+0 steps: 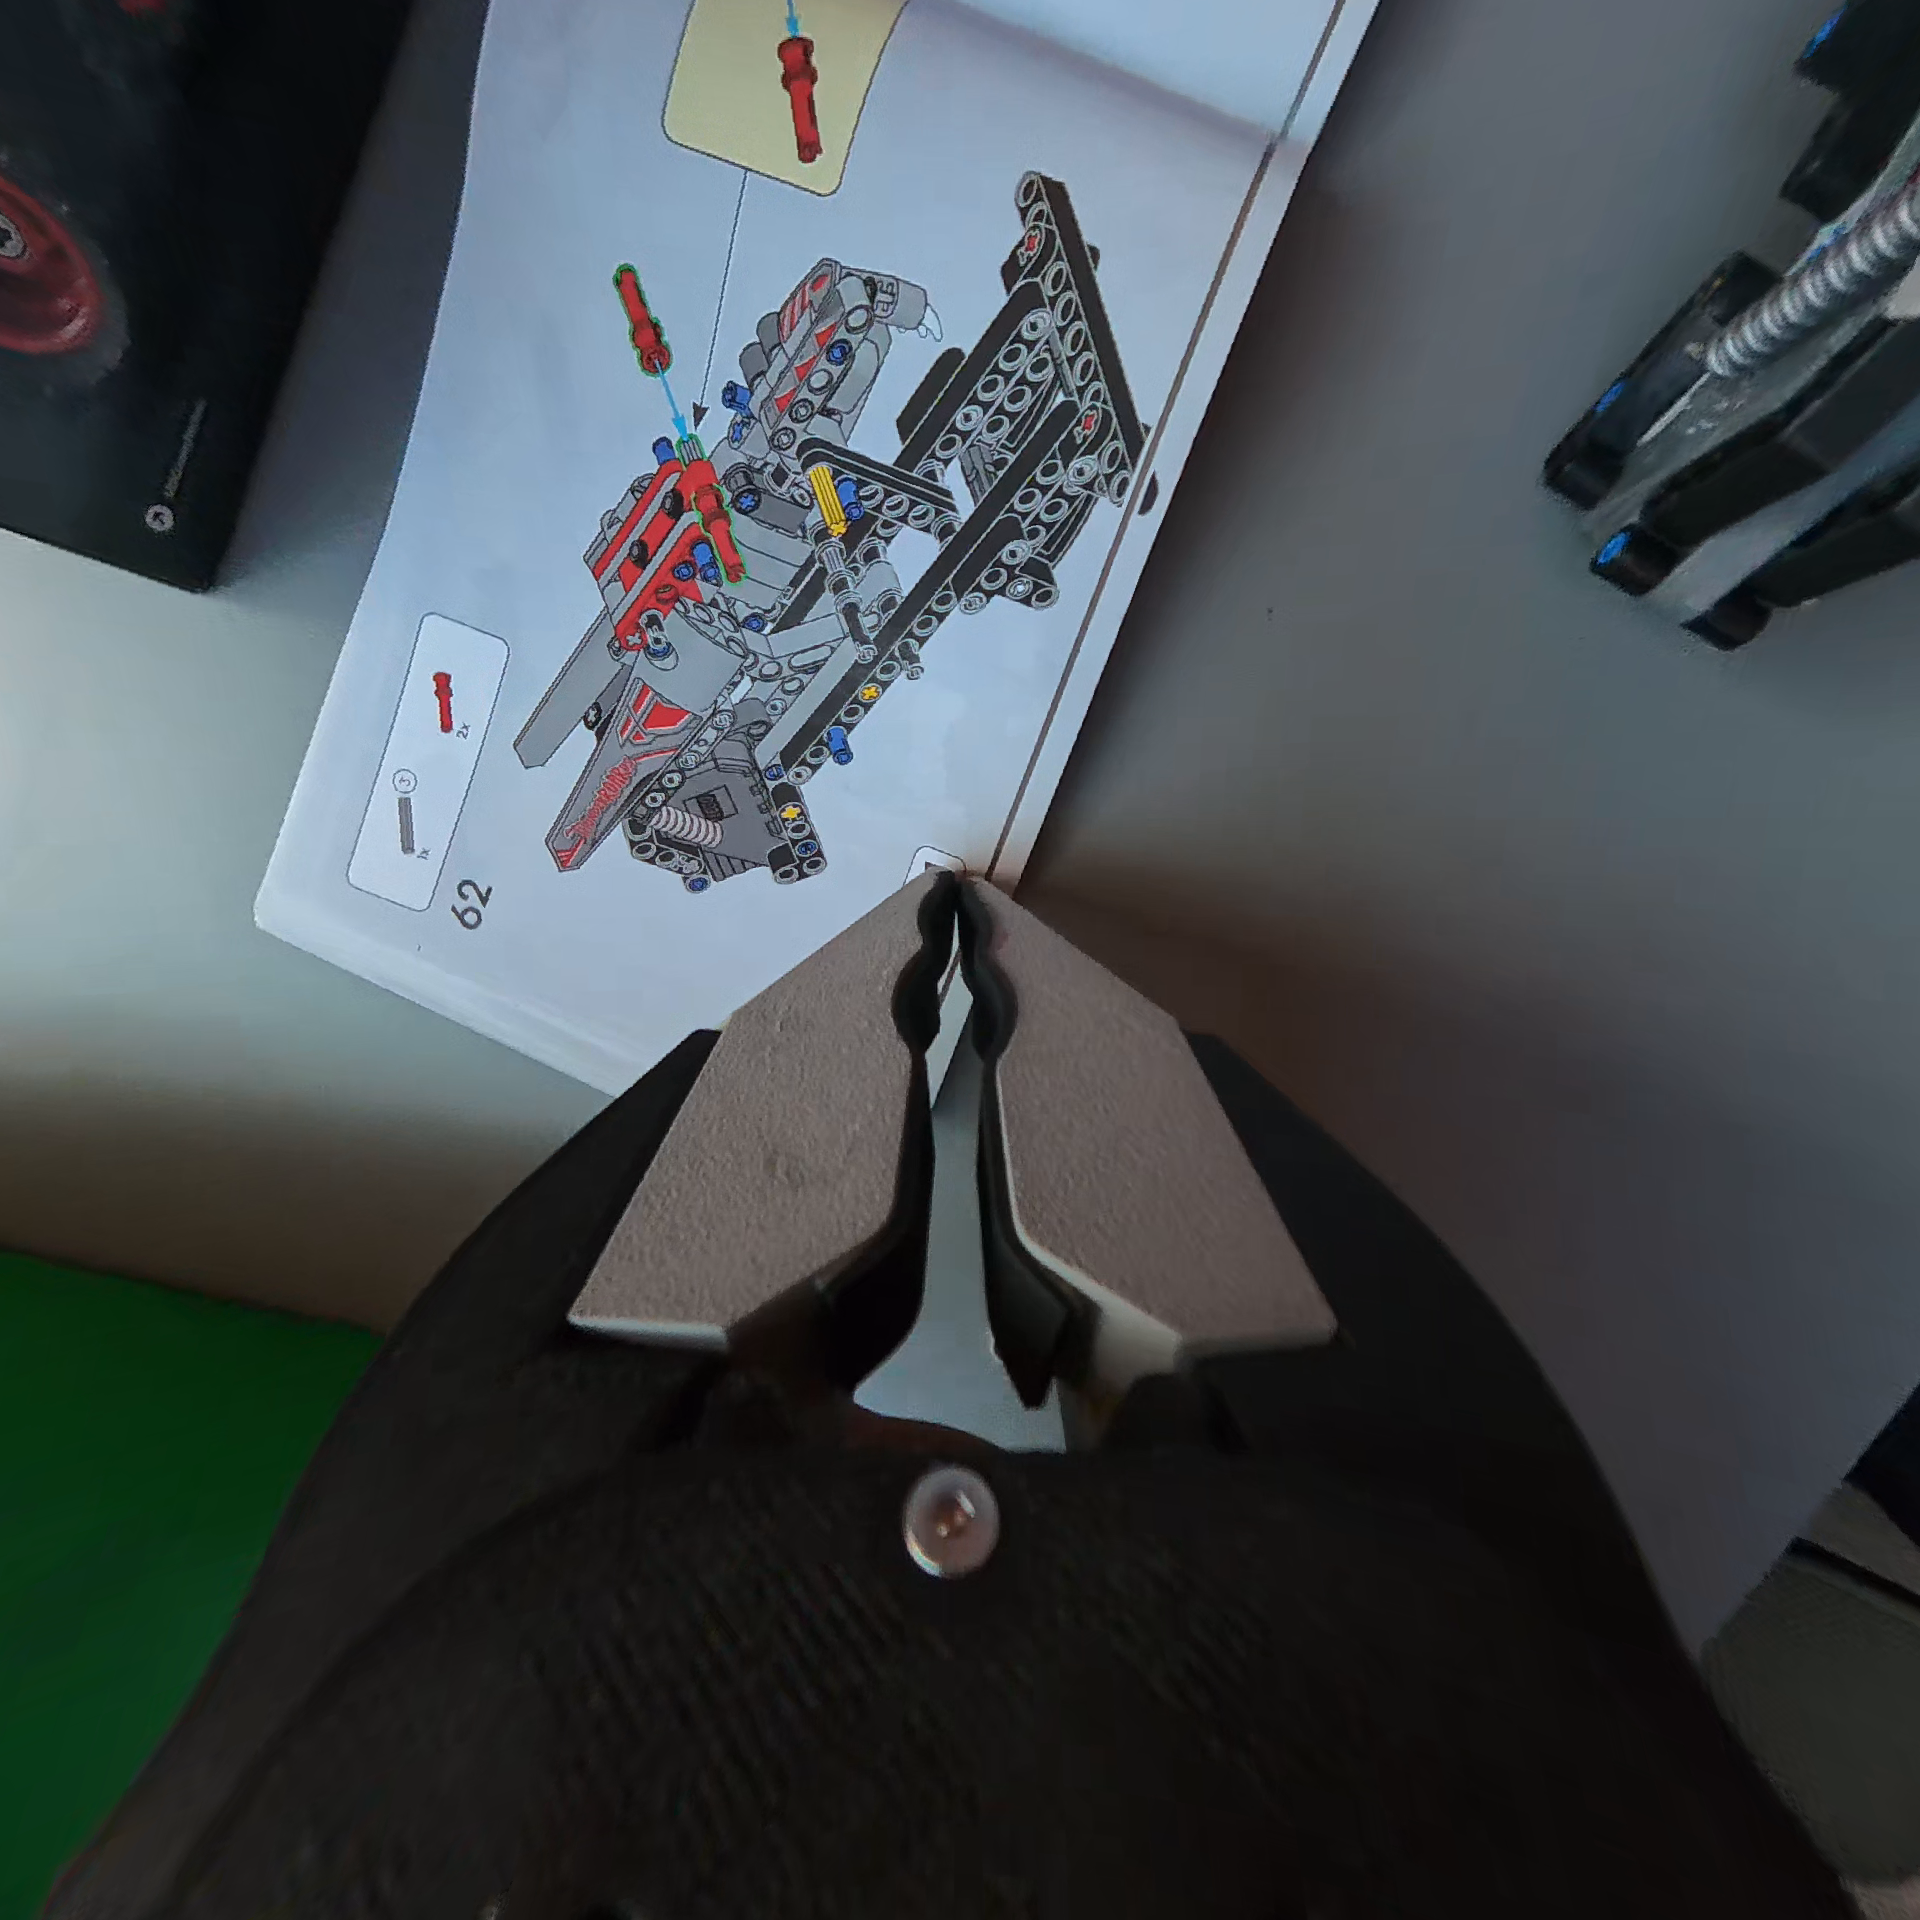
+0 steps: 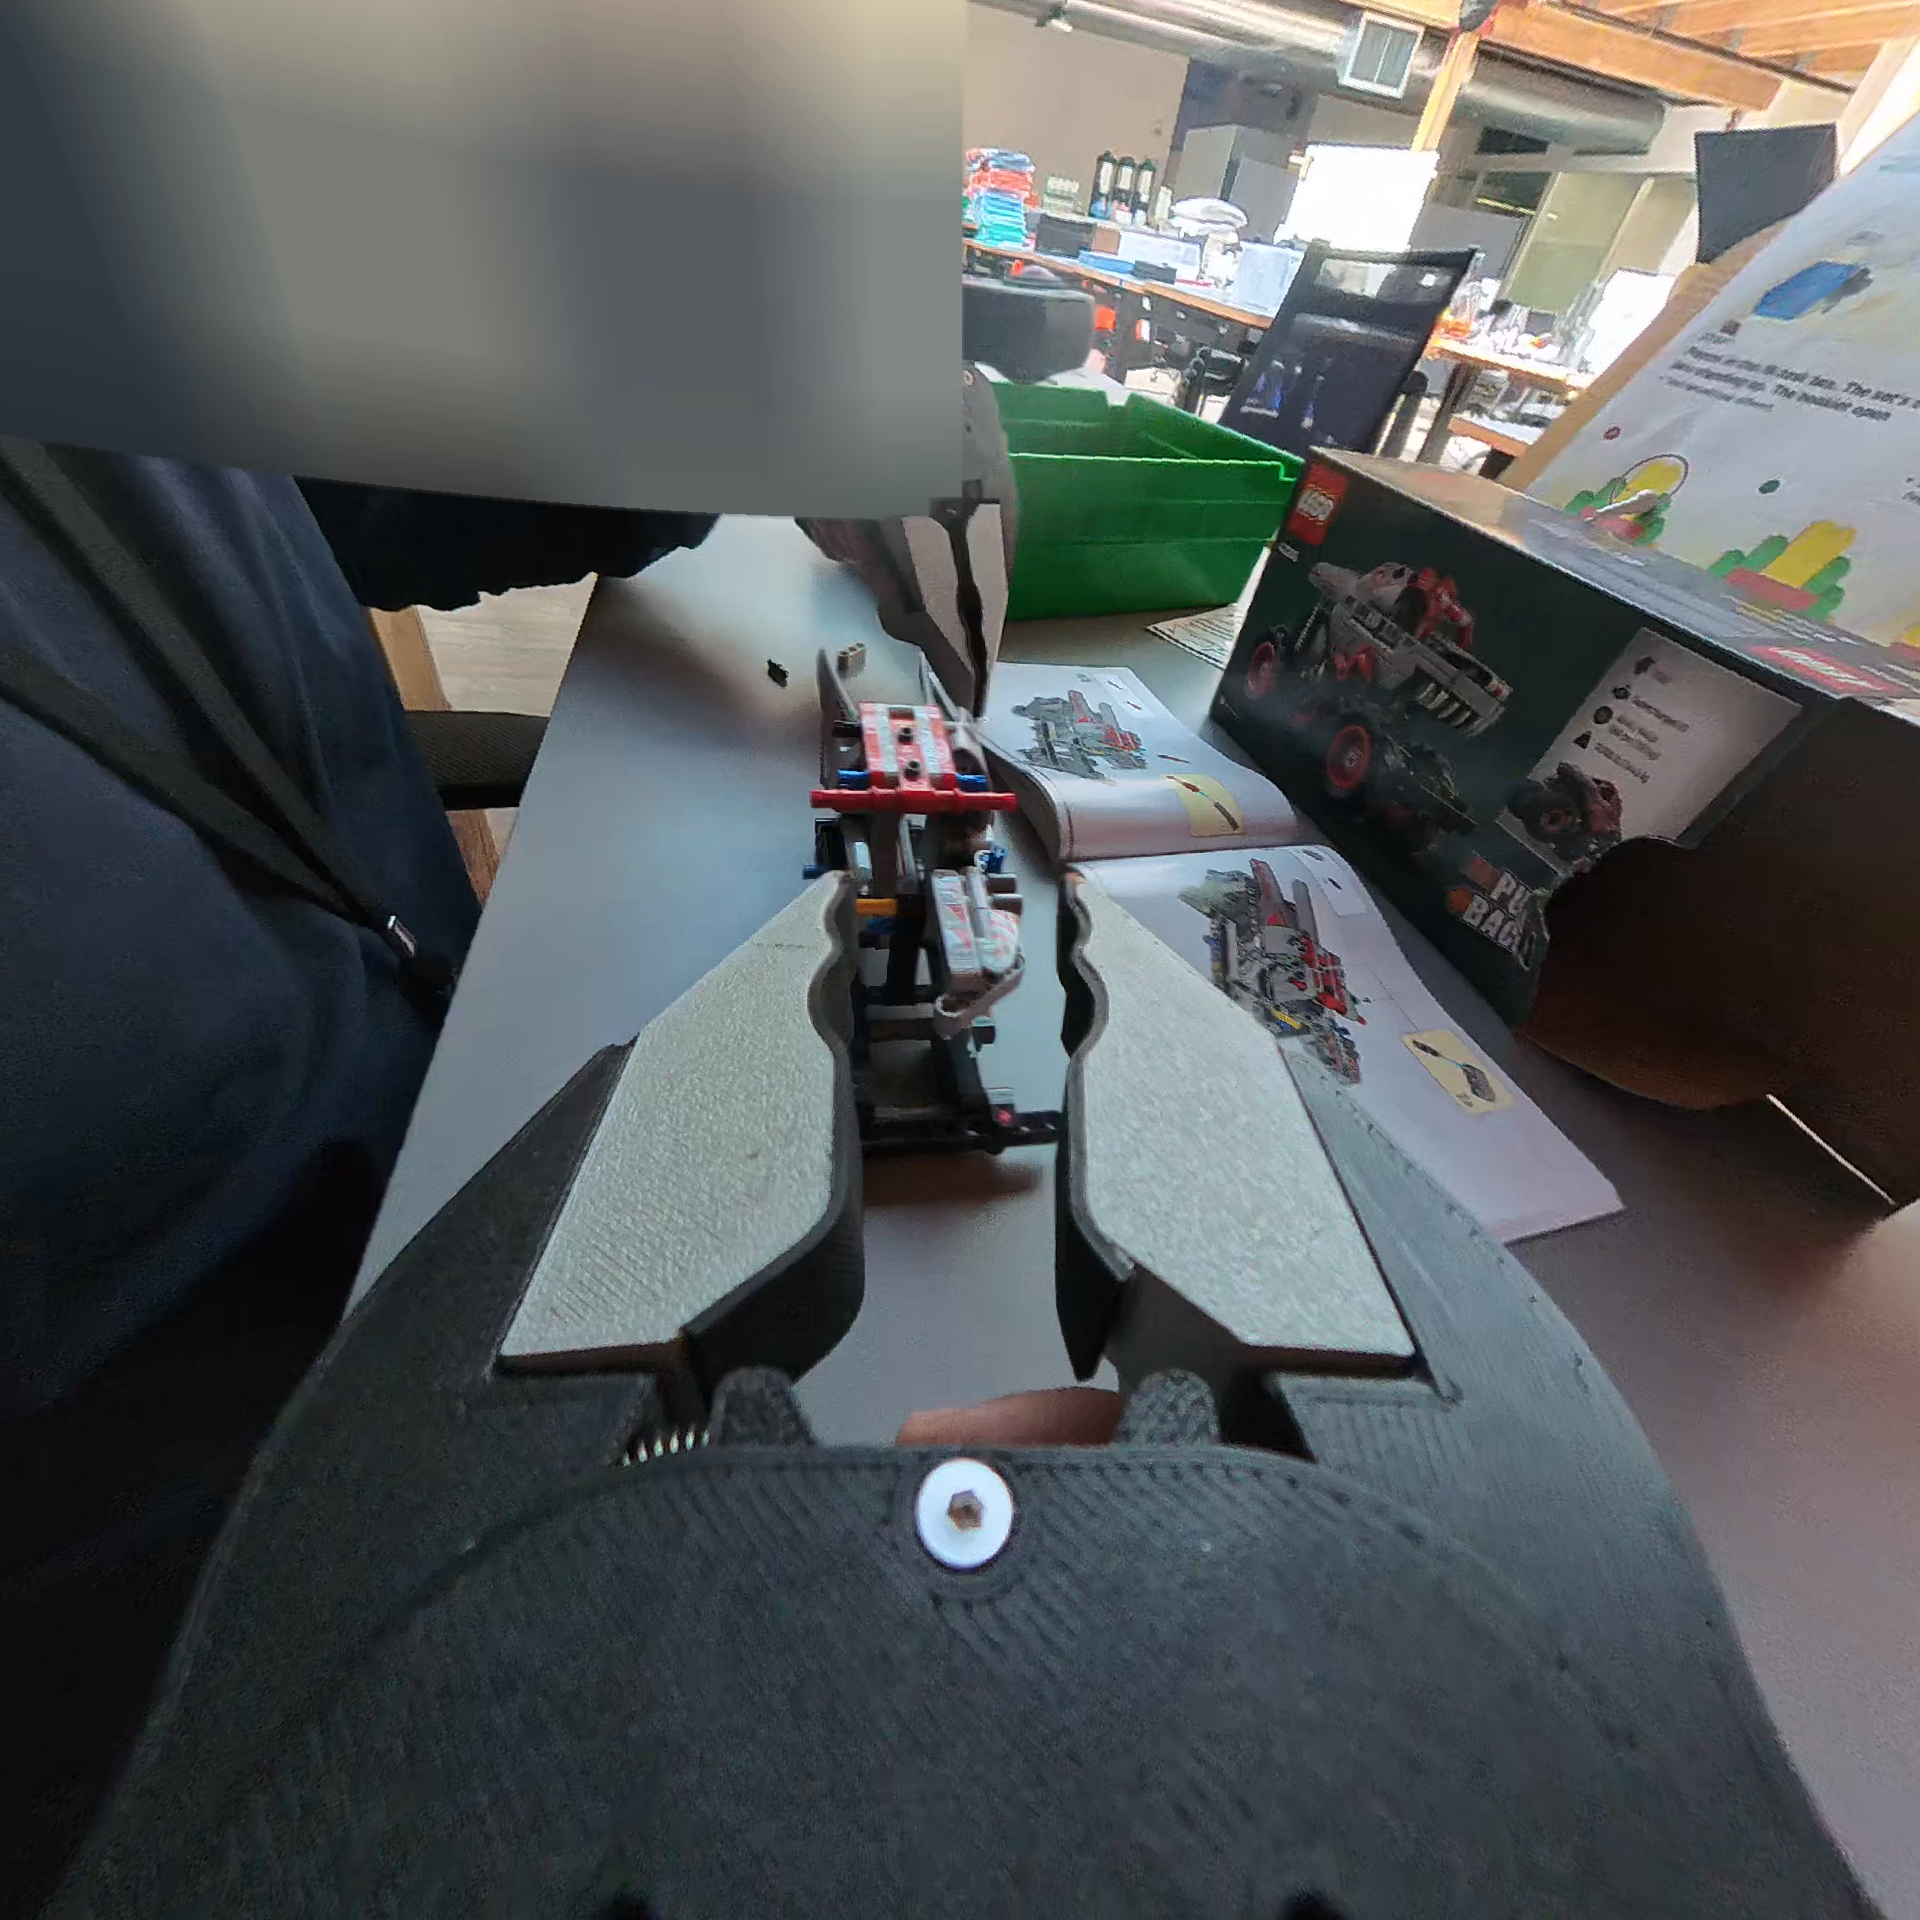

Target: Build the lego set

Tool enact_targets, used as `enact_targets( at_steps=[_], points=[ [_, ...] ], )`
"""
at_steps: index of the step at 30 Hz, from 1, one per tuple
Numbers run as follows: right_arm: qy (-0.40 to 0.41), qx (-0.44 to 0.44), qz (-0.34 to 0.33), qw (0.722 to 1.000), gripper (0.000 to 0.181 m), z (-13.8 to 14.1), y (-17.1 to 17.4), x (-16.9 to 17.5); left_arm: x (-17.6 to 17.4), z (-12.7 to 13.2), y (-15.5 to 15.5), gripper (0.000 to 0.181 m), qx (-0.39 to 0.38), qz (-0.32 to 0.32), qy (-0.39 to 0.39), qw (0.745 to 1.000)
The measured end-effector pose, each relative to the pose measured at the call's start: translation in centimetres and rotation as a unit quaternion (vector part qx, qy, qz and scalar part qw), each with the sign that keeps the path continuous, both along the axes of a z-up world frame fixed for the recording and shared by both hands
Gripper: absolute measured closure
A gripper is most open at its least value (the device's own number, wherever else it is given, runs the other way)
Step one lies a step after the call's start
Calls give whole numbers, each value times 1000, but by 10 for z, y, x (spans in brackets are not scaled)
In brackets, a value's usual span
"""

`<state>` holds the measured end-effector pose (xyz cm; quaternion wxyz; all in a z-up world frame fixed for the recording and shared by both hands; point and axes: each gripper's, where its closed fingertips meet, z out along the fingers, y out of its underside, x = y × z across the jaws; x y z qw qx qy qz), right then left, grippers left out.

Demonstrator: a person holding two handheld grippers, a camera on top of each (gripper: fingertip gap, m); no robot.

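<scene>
The part-built lego truck (image 2: 914, 831), a black frame with red and grey parts, lies lengthwise on the grey table (image 2: 665, 935). My right gripper (image 2: 956, 894) is open, its fingers on either side of the truck's near end. The open instruction booklet (image 1: 582, 852) lies beside the truck and also shows in the right wrist view (image 2: 1382, 997). My left gripper (image 1: 951, 894) is shut with its tips at the booklet's lower corner by the spine. I cannot tell if it pinches the paper. It also shows in the right wrist view (image 2: 940, 613). The truck shows in the left wrist view (image 1: 1766, 436) at the right edge.
The dark set box (image 2: 1455, 748) stands right of the booklet, and in the left wrist view (image 1: 104, 260) at top left. A green bin (image 2: 1143, 499) sits behind. Two small loose pieces, one black (image 2: 774, 670), one grey (image 2: 844, 657), lie beyond the truck. A person in dark clothes (image 2: 156, 935) is on the left. Across from one pair of fingers to the other is roughly 30 centimeters.
</scene>
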<state>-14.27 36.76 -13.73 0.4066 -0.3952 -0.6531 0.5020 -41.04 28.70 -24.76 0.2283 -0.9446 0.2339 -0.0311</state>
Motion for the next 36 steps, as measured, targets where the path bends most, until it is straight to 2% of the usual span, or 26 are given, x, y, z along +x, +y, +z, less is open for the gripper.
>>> enact_targets(
  at_steps=[1,4,7,9,12,16,19,22,27,36],
  points=[
    [-4,-4,-6,1000,146,0,6,-1,-2,0,-1,181,0,1,6,1000],
    [-23,3,-21,1000,146,-1,22,-4,-10,8,7,181,36,9,15,999],
    [-38,27,-39,998,149,3,39,-11,-6,36,20,180,106,11,-36,994],
    [-53,37,-39,997,149,6,48,-18,-6,51,26,168,135,18,-57,989],
    [-67,42,-46,996,150,6,62,-35,-11,59,36,150,163,33,-53,985],
    [-89,56,-139,985,156,-5,98,-65,-10,72,52,144,218,64,-72,971],
    [-110,85,-205,969,159,-21,120,-72,-8,80,56,143,251,81,-103,959],
    [-113,93,-241,959,163,-29,135,-64,-10,82,58,145,278,92,-100,951],
    [-120,58,-271,953,164,-37,156,-50,-9,78,62,145,290,93,-76,950],
    [-120,18,-219,968,165,-35,146,-46,-13,74,62,146,289,96,-56,951]
  ],
)
